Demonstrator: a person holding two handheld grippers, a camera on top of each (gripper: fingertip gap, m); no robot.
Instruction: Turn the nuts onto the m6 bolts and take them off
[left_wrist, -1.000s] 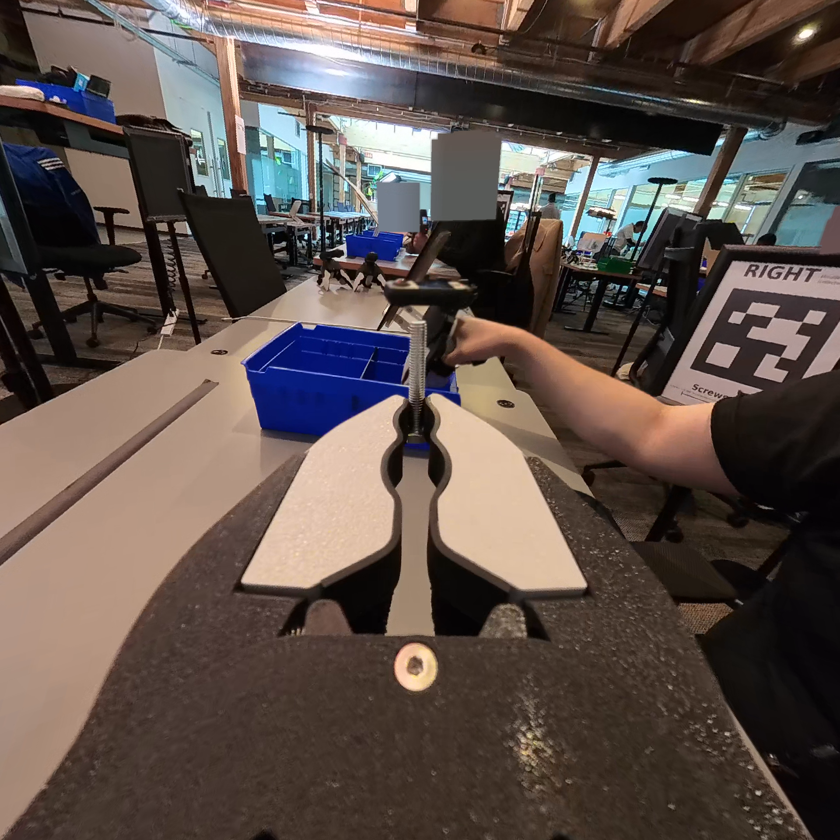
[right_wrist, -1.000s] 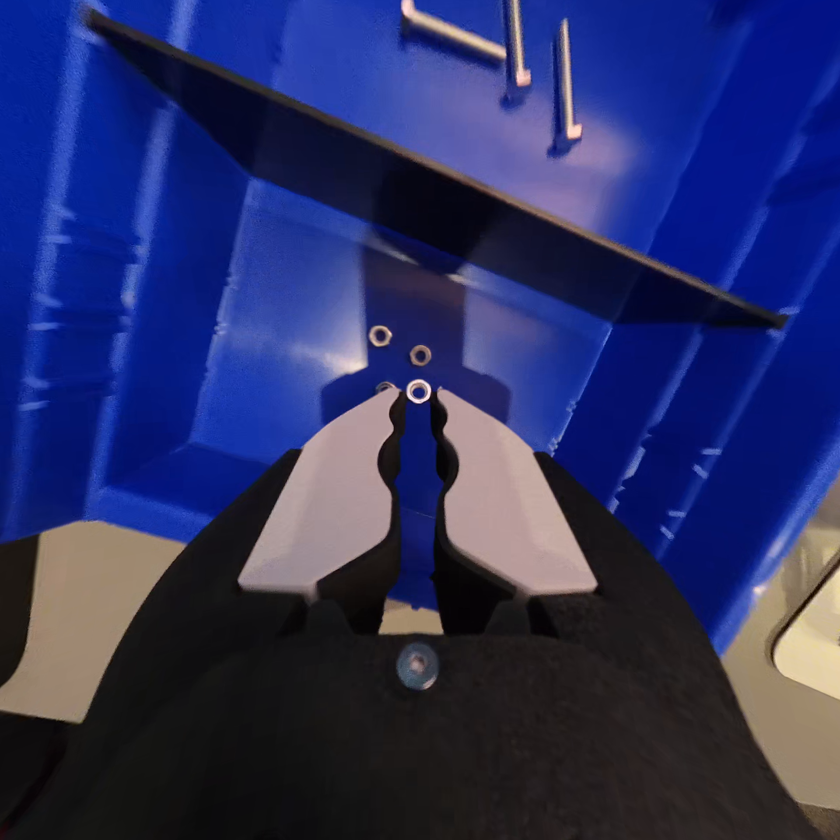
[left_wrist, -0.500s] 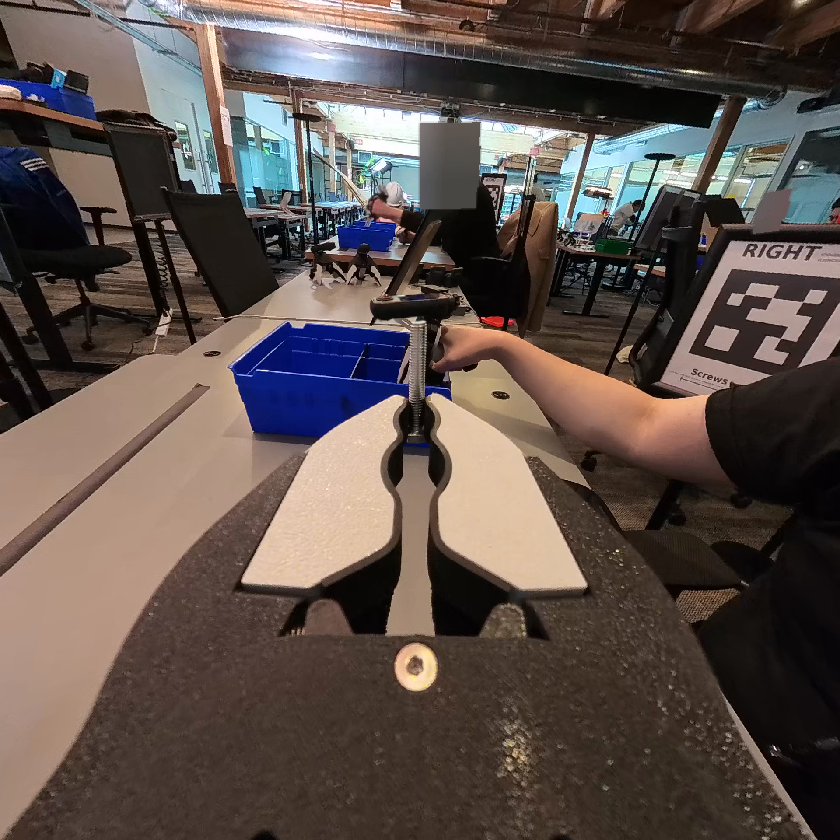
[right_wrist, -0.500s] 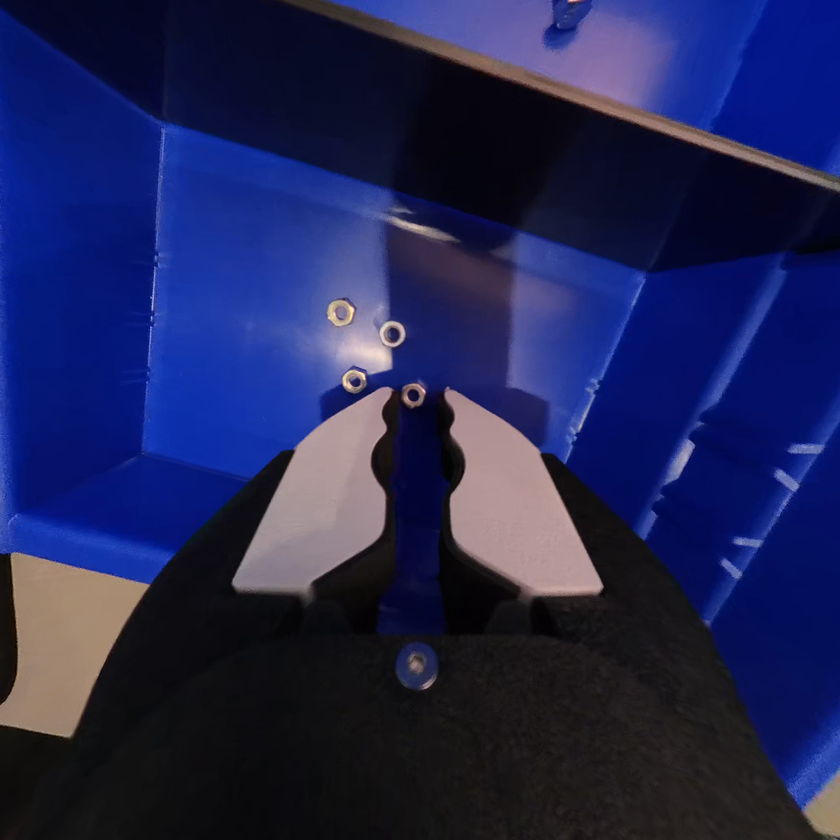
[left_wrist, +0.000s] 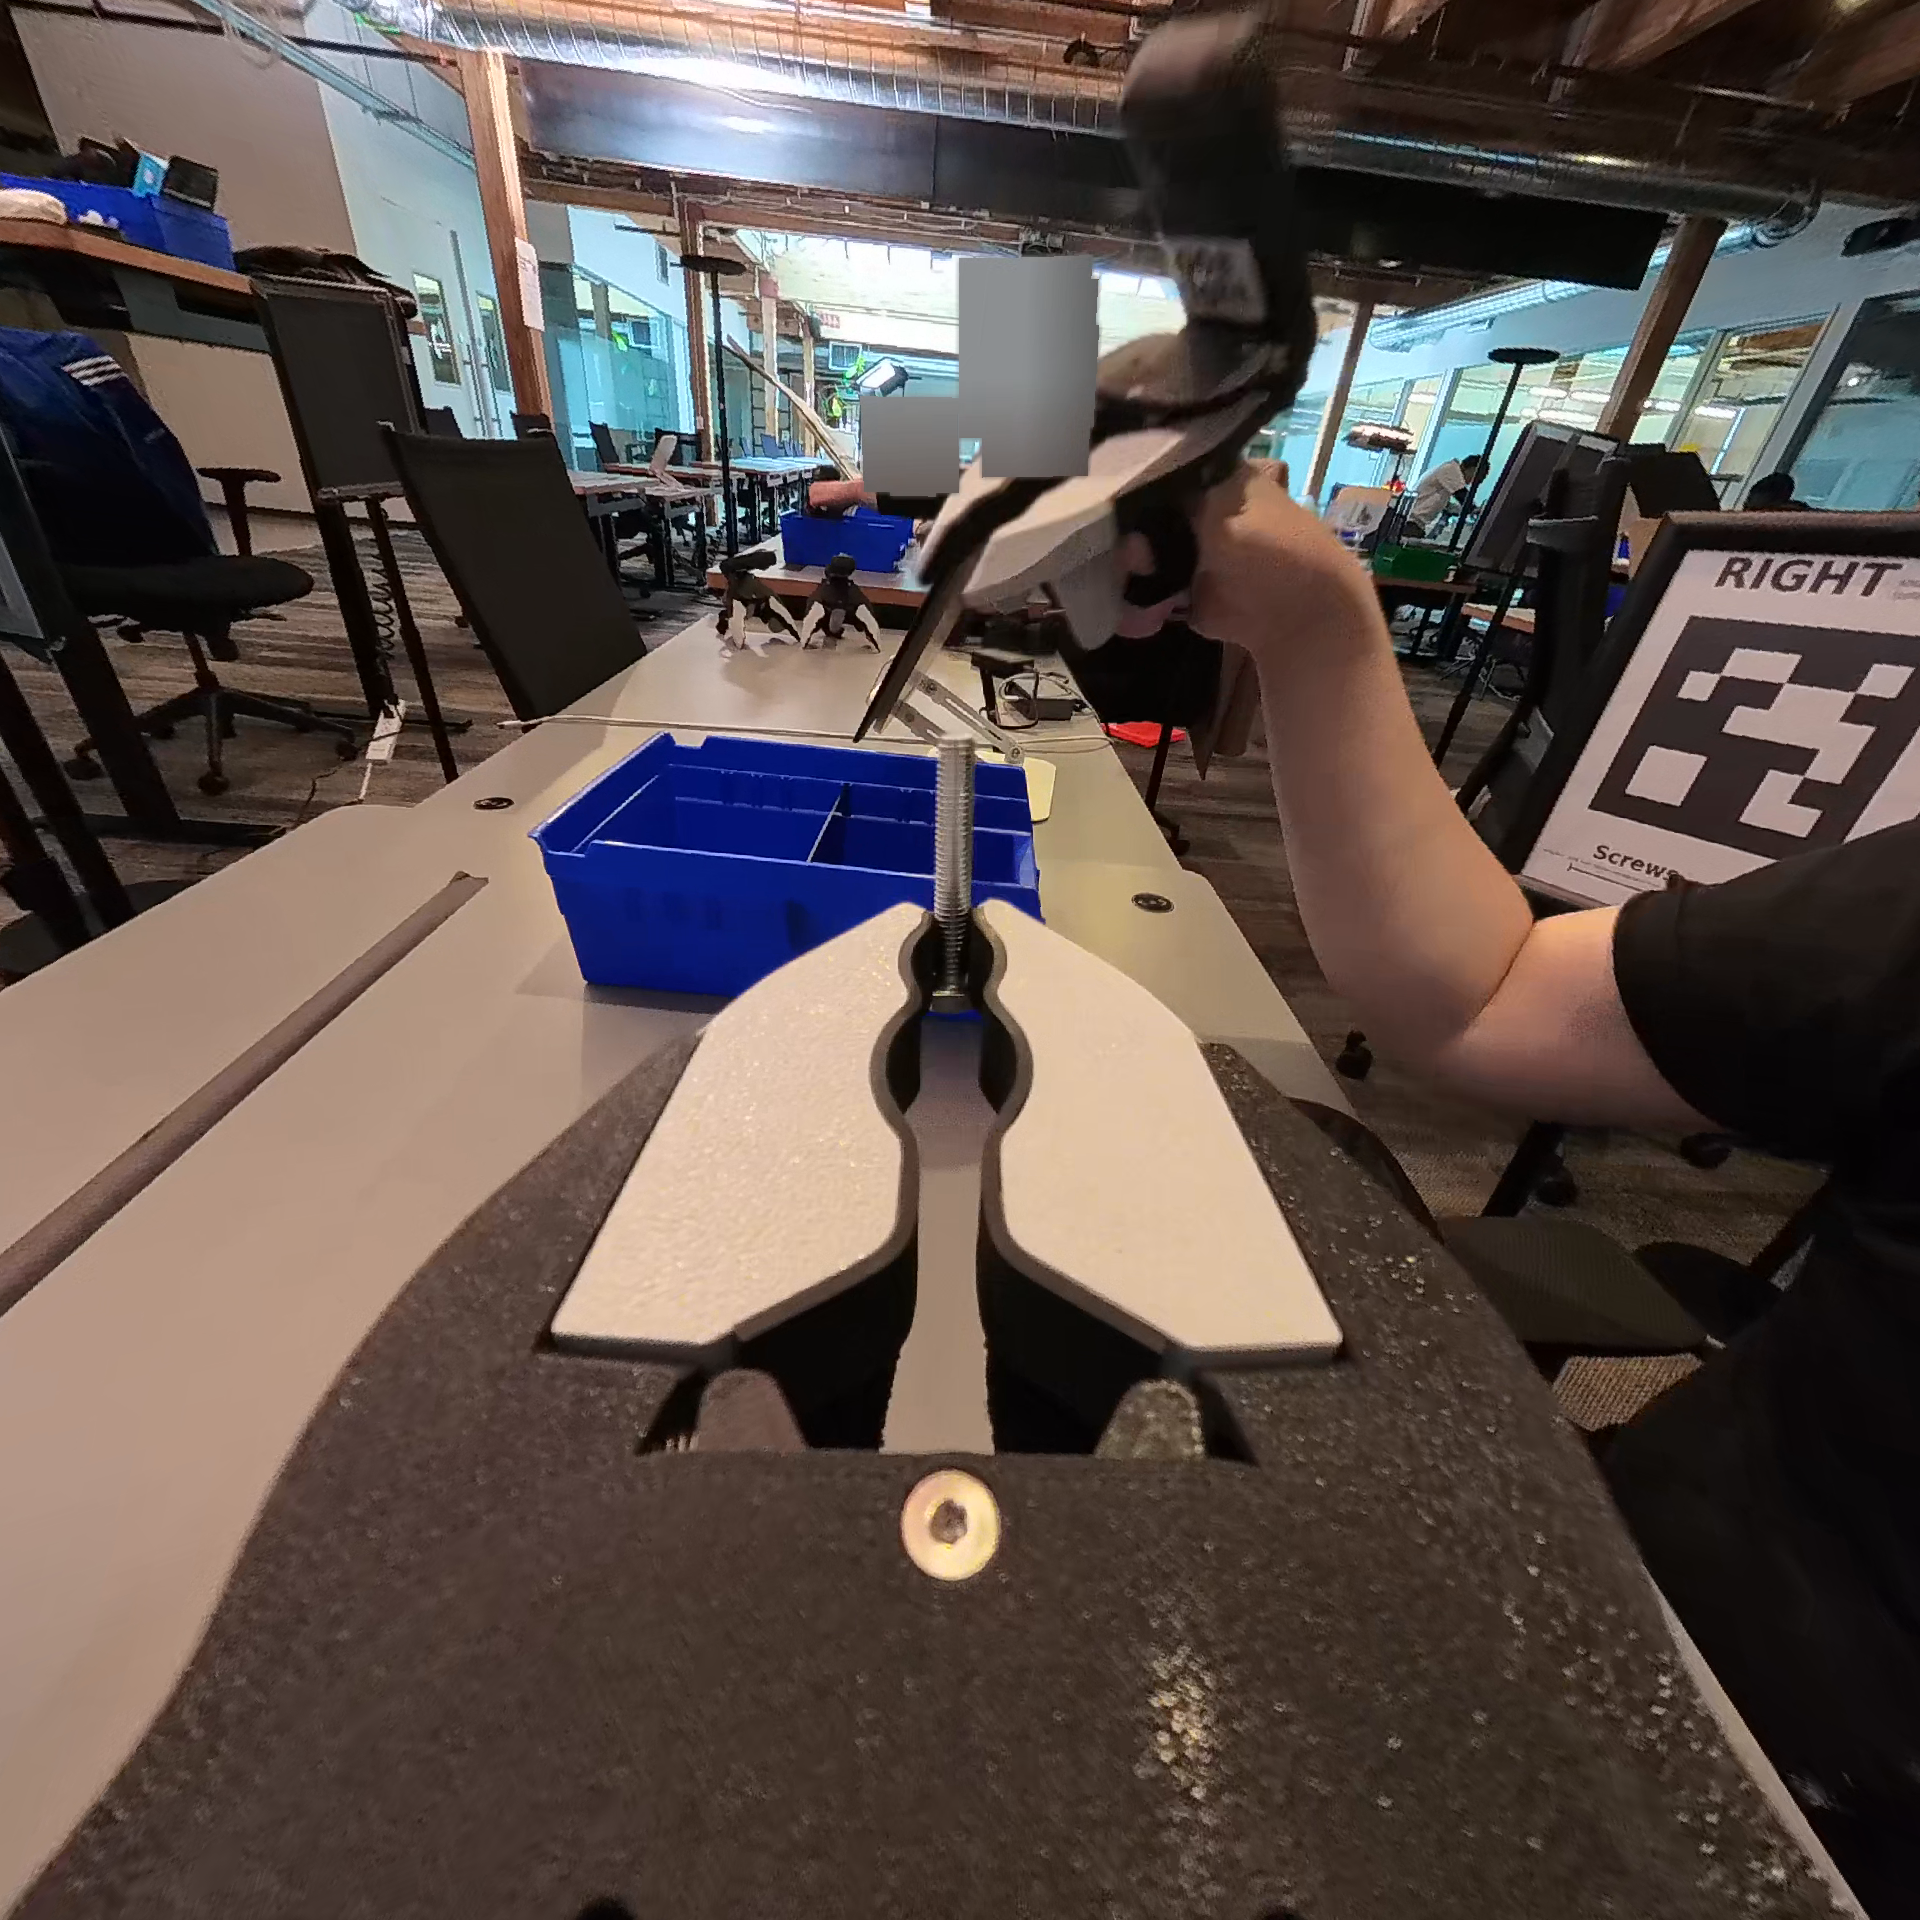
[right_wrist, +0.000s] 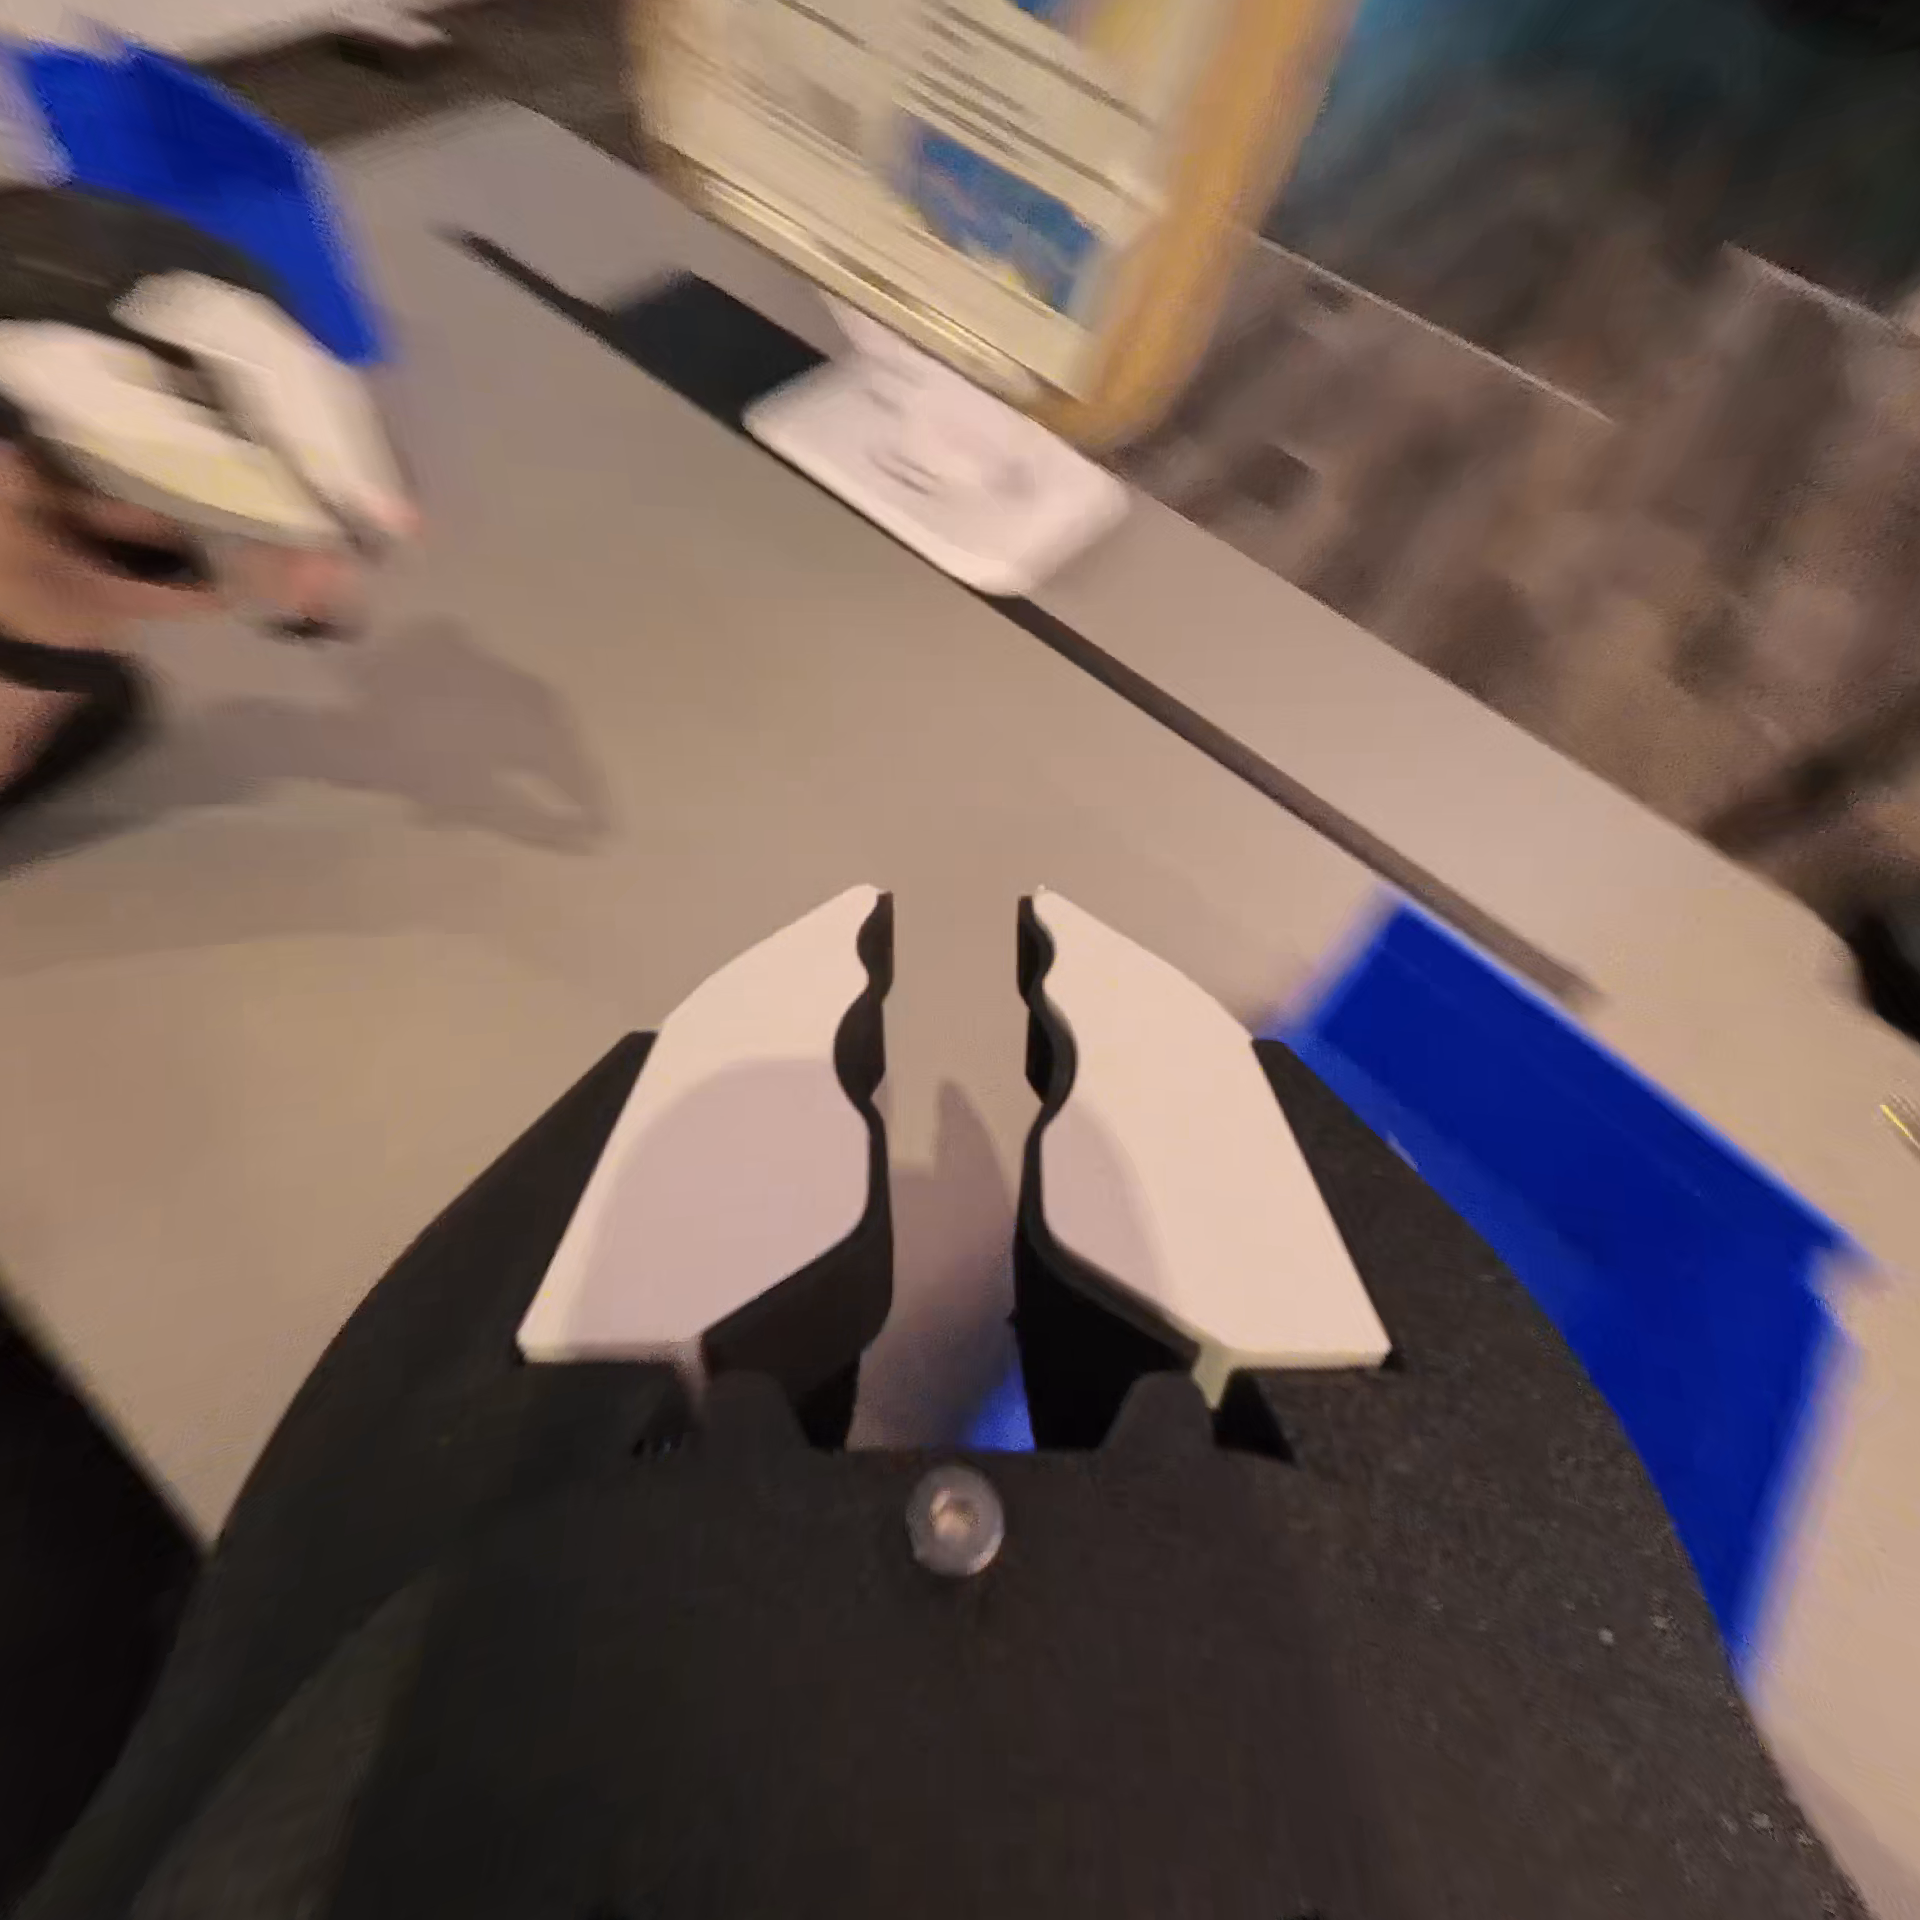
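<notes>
The grey counter (left_wrist: 260, 1039) carries a blue compartment bin (left_wrist: 727, 894), which stands just beyond the tip of the left tongs (left_wrist: 951, 940). The nuts are not visible in either view now. From the task they probably lie inside the bin, but its floor is hidden from the left wrist view, and the right wrist view is too blurred to show them.

The right tongs (left_wrist: 997, 520) are held high above the bin, tilted down toward it. In their own view the right tongs (right_wrist: 956, 904) stand parted with bare counter showing through the gap, so they carry nothing. That view is heavily smeared, which suggests fast motion.

The left tongs are clenched on the bolt (left_wrist: 954, 821), pinching it near its lower end in the notch at the tips. The bolt stands nearly upright, its threaded shank free above the jaws, with no nut on it.

The bolt is a stiff steel rod, light and hard. Its threads give the pads some bite, though it could pivot if pushed sideways at the top. The low grip is sensible because it leaves the thread clear.

A nut would be far trickier. It is tiny, smooth and light, likely to skid on the plastic floor or flip when squeezed. Taking it across two opposite flats, with the hole kept facing the bolt's tip, seems the best hold. Squeezing unevenly could shoot it away.
</notes>
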